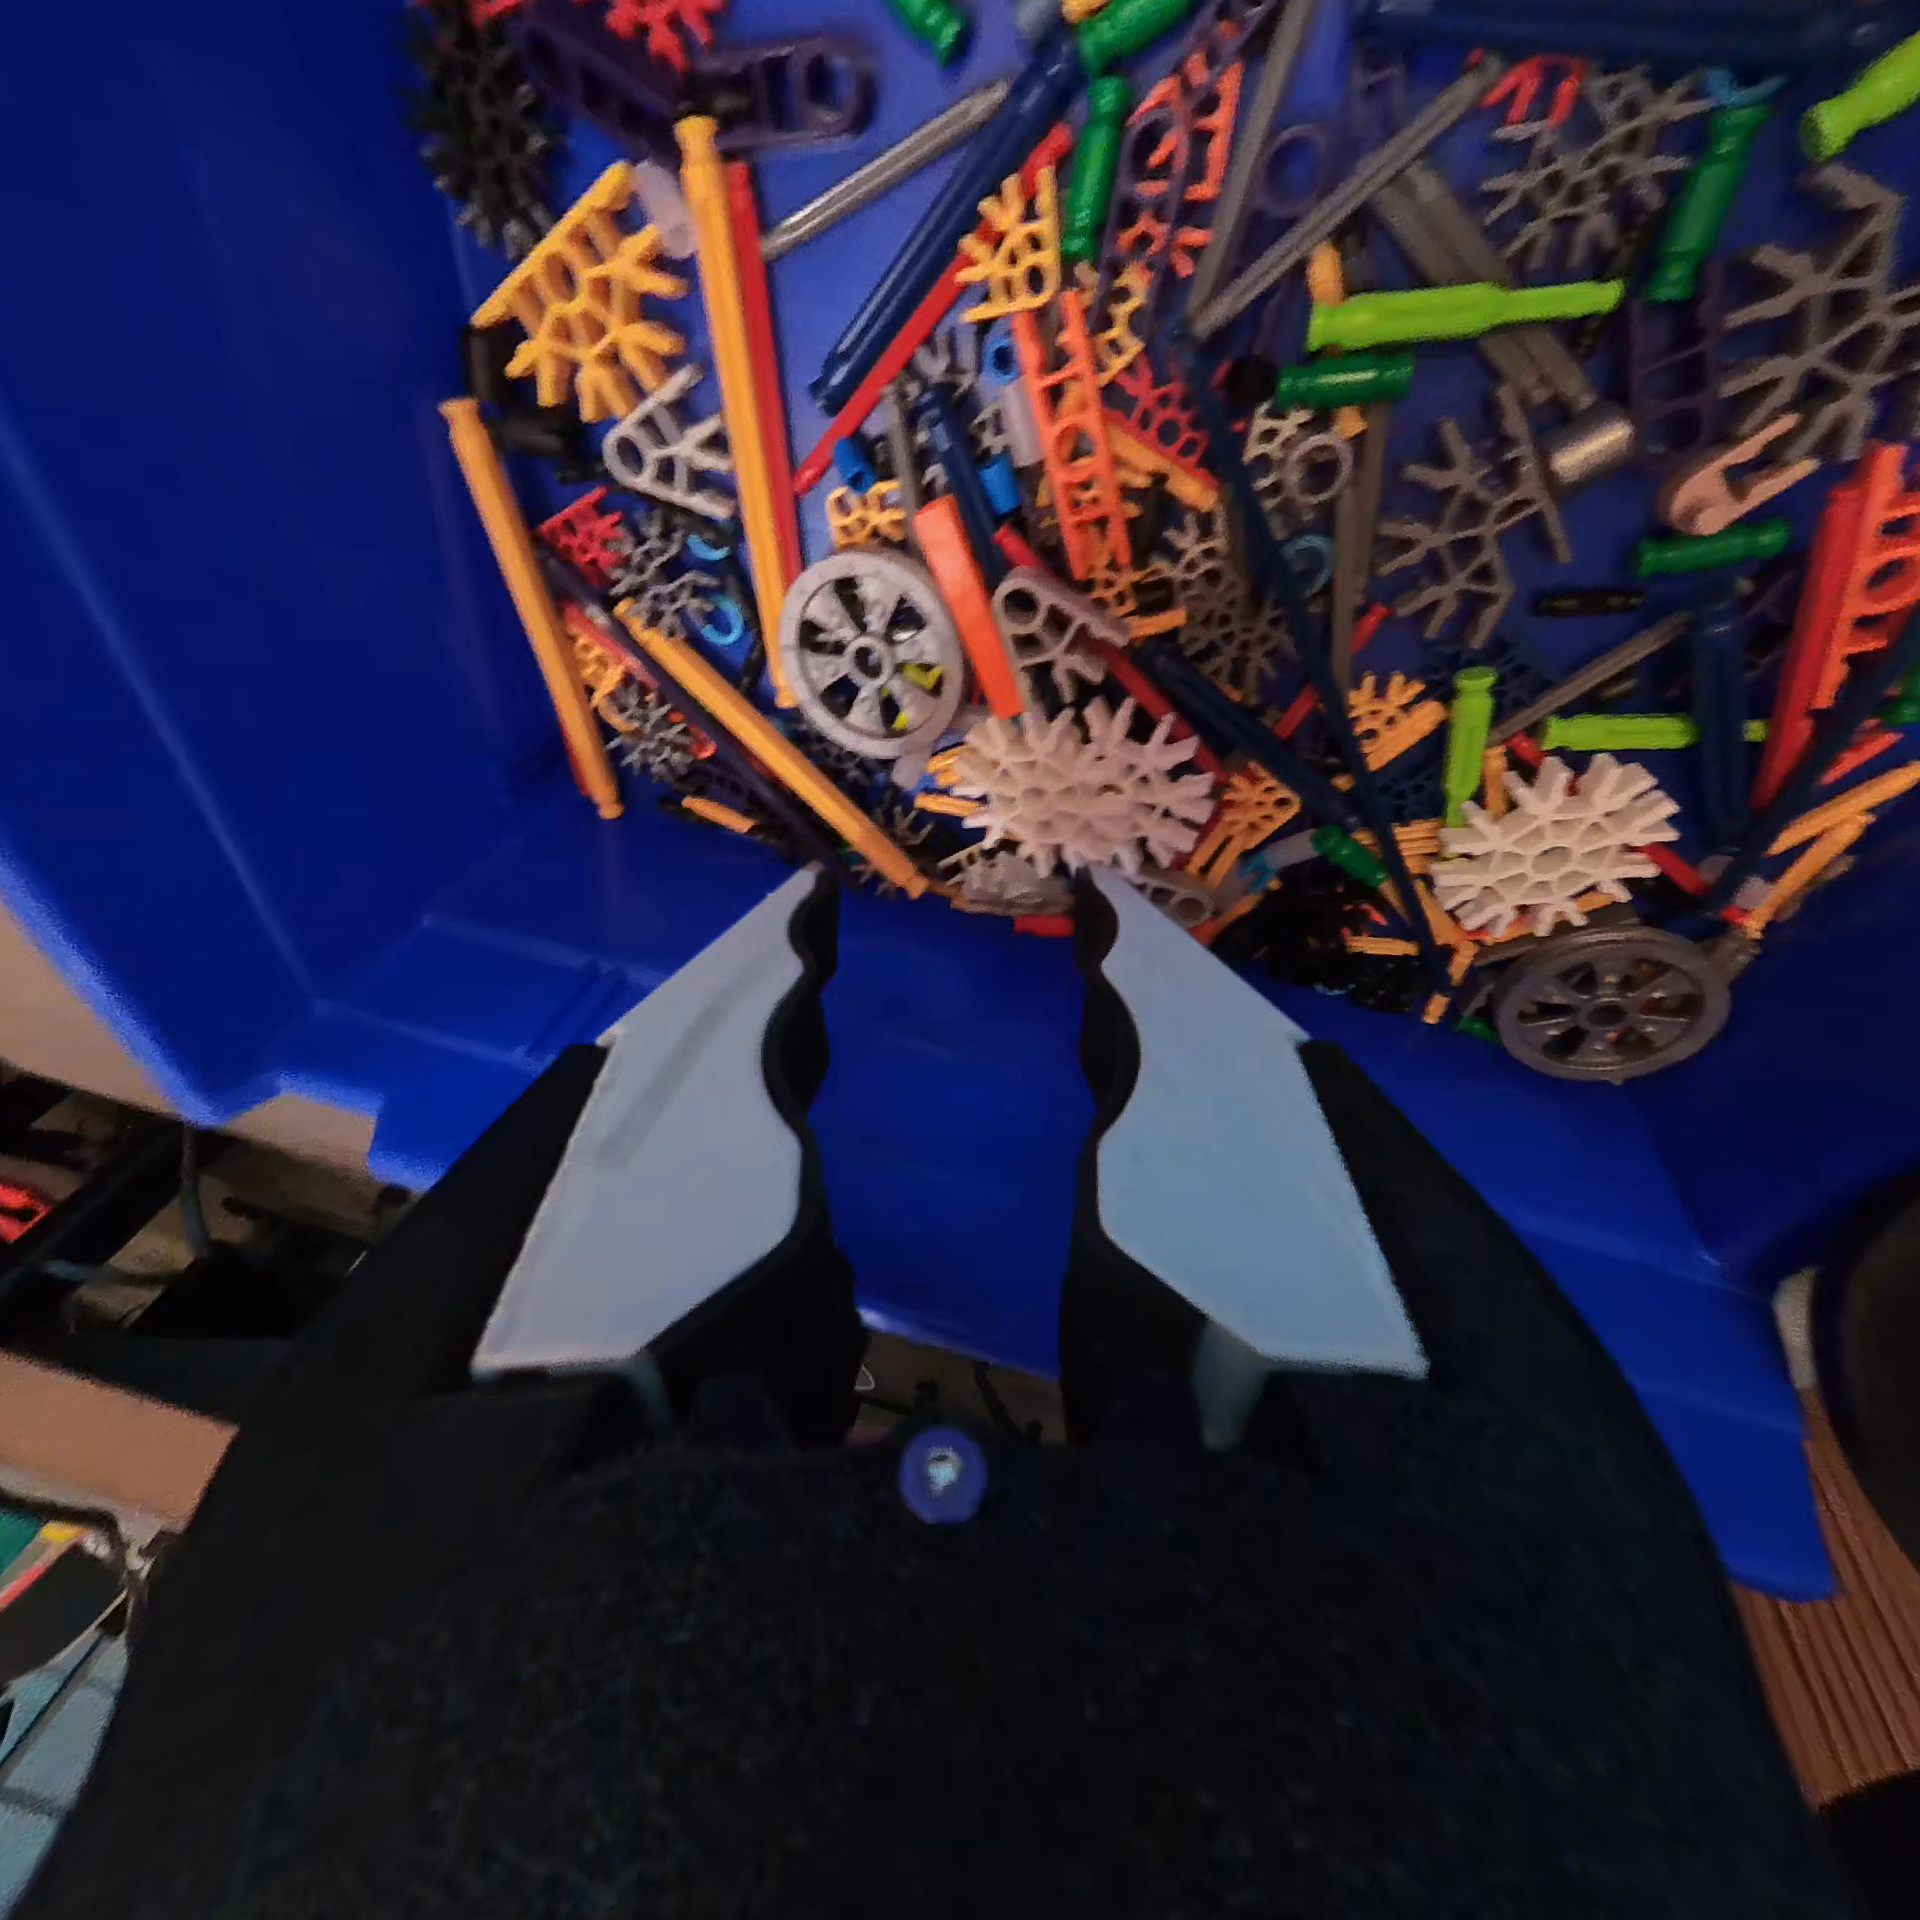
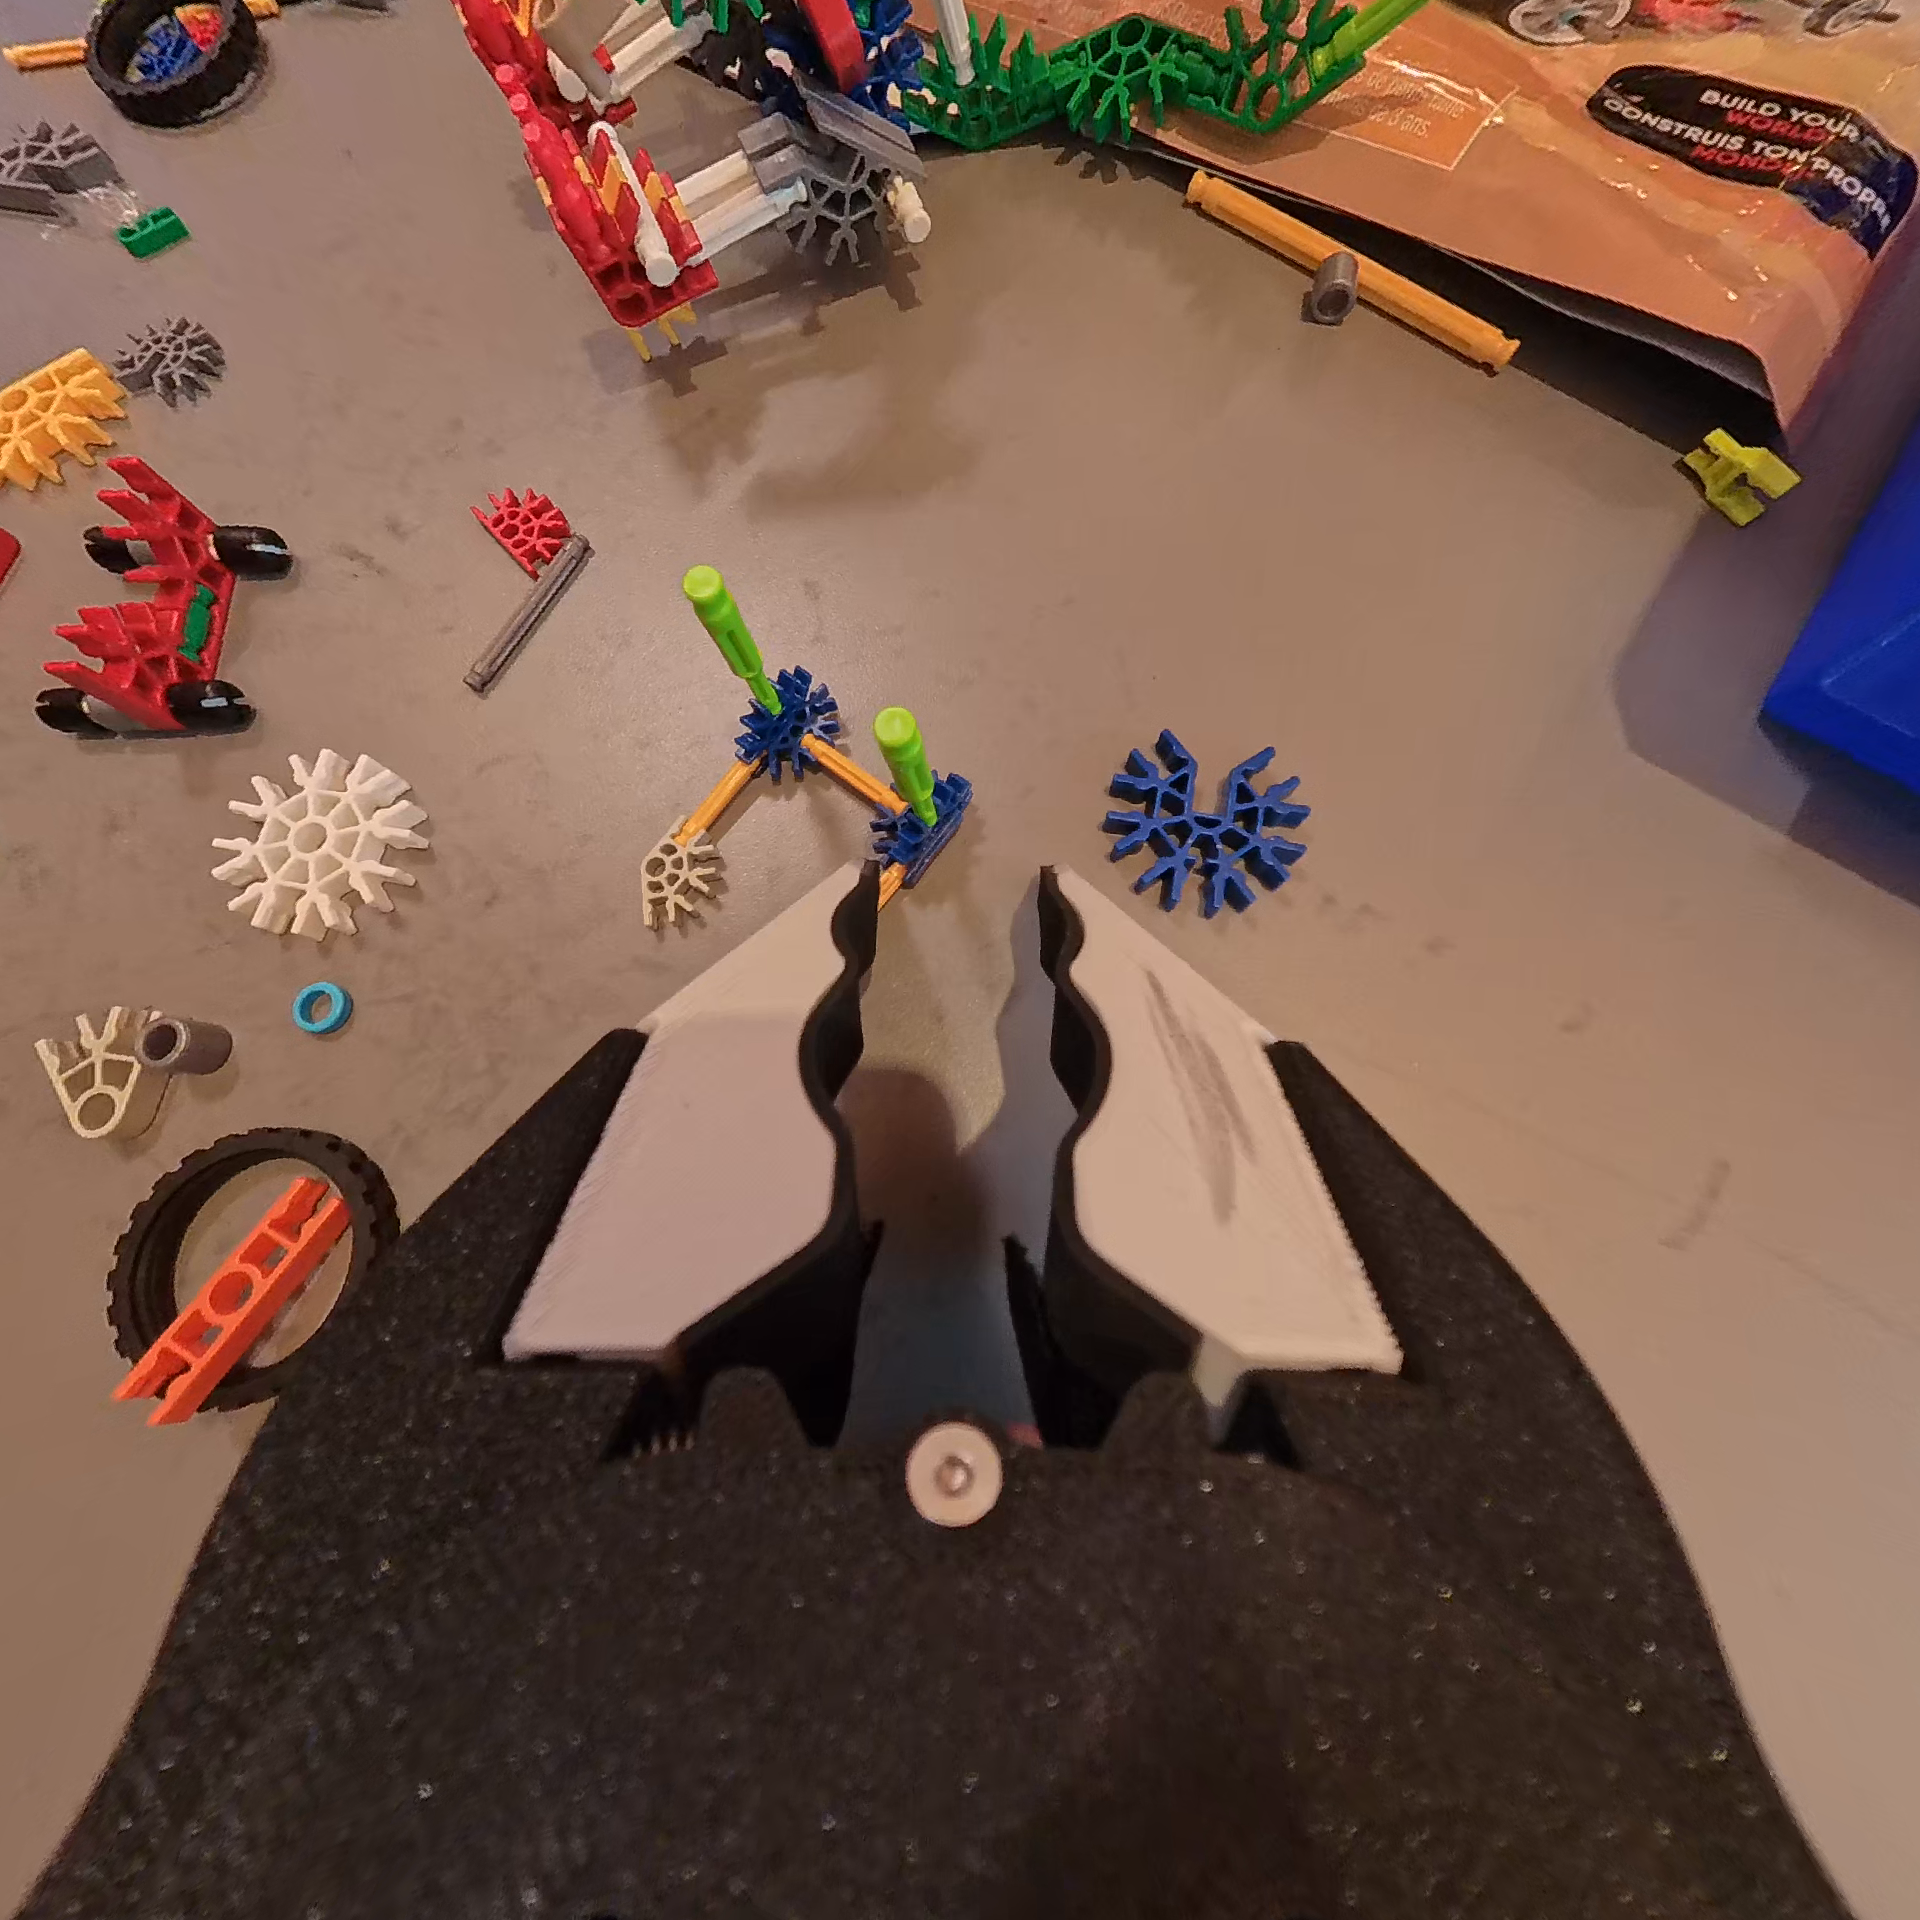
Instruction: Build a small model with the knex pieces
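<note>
My left gripper (image 1: 951,883) is open and empty over the near wall of a blue bin (image 1: 260,520) full of loose rods and connectors. Its tips are nearest a white snowflake connector (image 1: 1081,795) and a grey spoked wheel (image 1: 871,652). My right gripper (image 2: 956,878) is open and empty above a grey table (image 2: 1247,582). Just beyond its left tip stands a small assembly (image 2: 805,764) of blue connectors, yellow rods and two upright green rods. A loose blue connector (image 2: 1205,821) lies just right of its tips.
A white snowflake connector (image 2: 320,842), a black tyre with an orange piece (image 2: 249,1268), red pieces (image 2: 151,613) and a blue ring (image 2: 322,1008) lie left. A red and white model (image 2: 623,177), a brown bag (image 2: 1558,135) and a blue bin corner (image 2: 1860,665) are farther off. My hands' fingertips stand some 60 cm from each other. The right gripper is farther from the grey spoked wheel (image 1: 871,652), some 55 cm, than the left, some 4 cm.
</note>
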Demonstrator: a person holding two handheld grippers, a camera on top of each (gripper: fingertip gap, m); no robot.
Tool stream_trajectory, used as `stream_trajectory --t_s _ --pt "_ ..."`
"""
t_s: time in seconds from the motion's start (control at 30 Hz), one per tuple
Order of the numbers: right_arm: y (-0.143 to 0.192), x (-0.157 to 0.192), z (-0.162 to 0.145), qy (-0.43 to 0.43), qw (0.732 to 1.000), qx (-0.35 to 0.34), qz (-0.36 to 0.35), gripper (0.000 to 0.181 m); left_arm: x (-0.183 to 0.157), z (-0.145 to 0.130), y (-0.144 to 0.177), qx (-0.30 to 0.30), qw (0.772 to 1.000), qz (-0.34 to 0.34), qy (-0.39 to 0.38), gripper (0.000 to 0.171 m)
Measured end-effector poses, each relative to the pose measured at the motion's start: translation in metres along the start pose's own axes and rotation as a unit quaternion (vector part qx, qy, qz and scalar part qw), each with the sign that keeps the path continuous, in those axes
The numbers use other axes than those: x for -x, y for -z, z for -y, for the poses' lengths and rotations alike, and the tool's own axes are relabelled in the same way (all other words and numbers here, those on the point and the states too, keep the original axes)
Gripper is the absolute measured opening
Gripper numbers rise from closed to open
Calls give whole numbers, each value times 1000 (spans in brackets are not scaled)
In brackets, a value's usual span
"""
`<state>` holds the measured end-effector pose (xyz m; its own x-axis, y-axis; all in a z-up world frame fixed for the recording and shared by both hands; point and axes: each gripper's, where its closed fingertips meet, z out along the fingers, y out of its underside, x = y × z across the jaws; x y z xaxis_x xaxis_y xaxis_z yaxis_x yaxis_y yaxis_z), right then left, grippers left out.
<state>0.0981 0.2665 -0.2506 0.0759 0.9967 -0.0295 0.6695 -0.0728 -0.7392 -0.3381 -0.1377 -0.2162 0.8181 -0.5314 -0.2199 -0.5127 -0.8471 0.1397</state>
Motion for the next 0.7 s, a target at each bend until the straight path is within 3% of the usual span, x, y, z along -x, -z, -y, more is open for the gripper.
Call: stream_trajectory --t_s 0.17,0.23,0.37,0.5,0.6,0.7 --pt "0 0 0 1 1000 -2 1 30 -5 -7 -20 65 998 -16 -20 43" --pt "0 0 1 1 1000 -2 1 30 -10 -8 -26 83 996 -32 -27 32" --pt "1 1 1 2 1000 -4 2 30 -9 0 -26 80 995 -40 -36 27" --pt "1 1 1 2 1000 -6 3 30 -11 26 -21 24 997 -59 -43 25" --pt "2 1 2 3 1000 -10 2 31 1 70 -1 -105 993 -41 -22 18" --pt "2 1 3 4 1000 -11 3 31 24 67 17 -115 993 14 -14 22"
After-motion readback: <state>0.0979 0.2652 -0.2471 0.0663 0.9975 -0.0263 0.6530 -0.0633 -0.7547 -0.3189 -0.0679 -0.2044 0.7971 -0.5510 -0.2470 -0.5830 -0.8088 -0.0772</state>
